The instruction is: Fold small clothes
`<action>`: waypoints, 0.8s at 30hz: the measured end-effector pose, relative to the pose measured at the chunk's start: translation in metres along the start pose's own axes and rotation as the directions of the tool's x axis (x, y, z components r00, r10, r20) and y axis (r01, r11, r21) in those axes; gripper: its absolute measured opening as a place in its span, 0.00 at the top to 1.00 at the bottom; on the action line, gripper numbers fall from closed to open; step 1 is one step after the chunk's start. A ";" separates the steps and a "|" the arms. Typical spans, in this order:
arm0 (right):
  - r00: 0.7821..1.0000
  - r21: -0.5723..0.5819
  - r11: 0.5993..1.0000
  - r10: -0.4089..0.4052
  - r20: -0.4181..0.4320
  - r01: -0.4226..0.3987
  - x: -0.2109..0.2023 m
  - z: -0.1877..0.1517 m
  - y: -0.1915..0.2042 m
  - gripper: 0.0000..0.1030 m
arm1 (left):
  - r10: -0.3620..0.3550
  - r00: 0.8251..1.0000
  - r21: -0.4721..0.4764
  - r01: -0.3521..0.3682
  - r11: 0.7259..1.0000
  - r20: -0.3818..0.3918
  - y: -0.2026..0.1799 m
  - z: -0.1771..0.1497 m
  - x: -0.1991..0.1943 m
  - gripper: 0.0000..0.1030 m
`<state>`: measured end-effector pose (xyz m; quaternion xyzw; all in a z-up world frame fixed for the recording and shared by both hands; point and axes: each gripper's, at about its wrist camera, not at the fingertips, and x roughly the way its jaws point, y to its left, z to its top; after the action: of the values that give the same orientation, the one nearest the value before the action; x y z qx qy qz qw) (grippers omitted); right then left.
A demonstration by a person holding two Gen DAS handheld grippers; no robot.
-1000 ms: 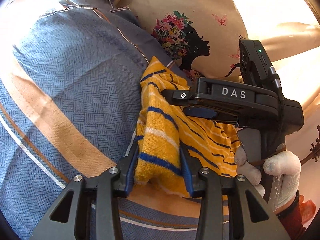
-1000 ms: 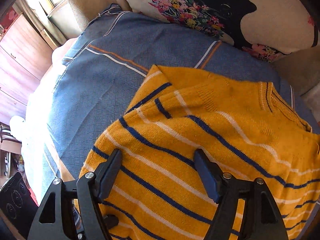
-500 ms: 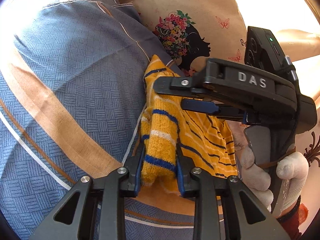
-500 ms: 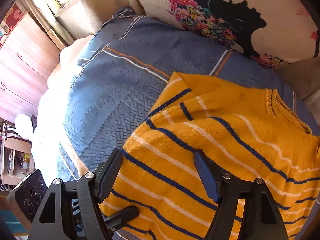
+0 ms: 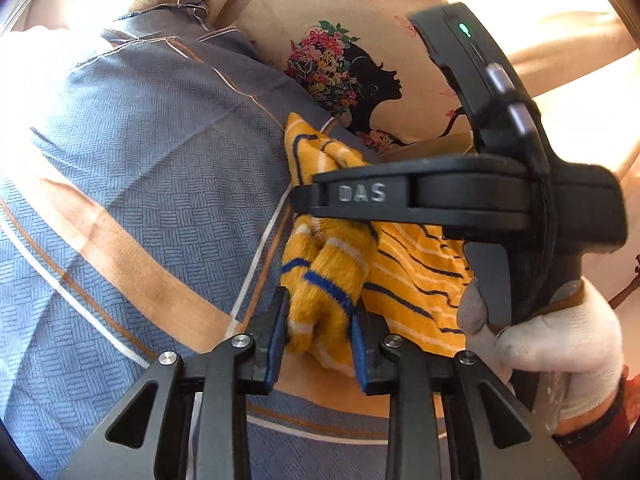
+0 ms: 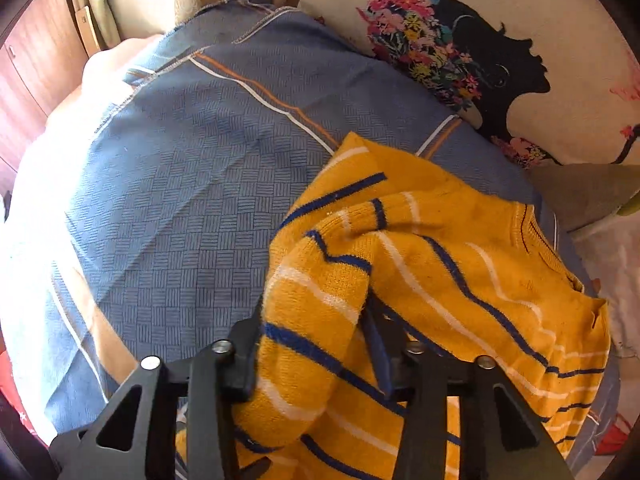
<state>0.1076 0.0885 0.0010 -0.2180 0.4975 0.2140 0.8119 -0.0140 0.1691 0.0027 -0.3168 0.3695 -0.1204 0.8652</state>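
Note:
A small yellow sweater point(image 6: 460, 264) with blue and white stripes lies on a blue patterned bedsheet point(image 6: 180, 200). My left gripper point(image 5: 320, 320) is shut on a bunched fold of the sweater point(image 5: 328, 276) at its near edge. My right gripper point(image 6: 316, 328) is shut on another raised fold of the sweater, which humps up between its fingers. The right gripper's body, marked DAS point(image 5: 440, 196), crosses the left wrist view above the sweater, held by a white-gloved hand point(image 5: 552, 344).
A cream pillow point(image 6: 500, 40) printed with a woman's black silhouette and flowers lies behind the sweater. The sheet has orange and white bands point(image 5: 120, 248). Wooden cabinets point(image 6: 36, 60) stand at the far left beyond the bed.
Both grippers have closed on the sweater: the right one was open over flat fabric and now pinches a raised fold. The left closed tighter and the right gripper moved over it.

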 end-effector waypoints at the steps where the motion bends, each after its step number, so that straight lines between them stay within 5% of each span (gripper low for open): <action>1: 0.999 0.009 0.999 0.043 0.022 -0.043 -0.008 -0.005 -0.010 0.72 | -0.016 1.000 -0.002 0.016 1.000 0.008 -0.004 -0.001 -0.009 0.73; 3: 0.991 0.037 0.993 0.105 0.082 -0.108 -0.027 -0.014 -0.030 0.79 | -0.027 0.999 0.010 0.027 1.000 0.029 -0.013 -0.002 -0.027 0.72; 9: 0.939 0.183 0.943 0.228 0.257 -0.279 -0.080 -0.052 -0.117 0.81 | -0.036 0.998 0.068 0.033 0.997 0.052 -0.051 -0.002 -0.050 0.66; 18: 0.905 0.439 0.823 0.192 0.380 -0.359 -0.098 -0.156 -0.268 0.82 | -0.056 0.992 0.152 0.073 0.986 -0.114 -0.115 -0.019 0.019 0.66; 24: 0.908 0.570 0.722 0.205 0.365 -0.392 -0.058 -0.221 -0.322 0.81 | -0.061 0.976 0.234 0.110 0.966 -0.208 -0.170 -0.032 0.070 0.65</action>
<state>0.1074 -0.3058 0.0085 0.1832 0.4505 0.1916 0.8525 0.0165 -0.0075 0.0552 -0.2103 0.4224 -0.2332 0.8503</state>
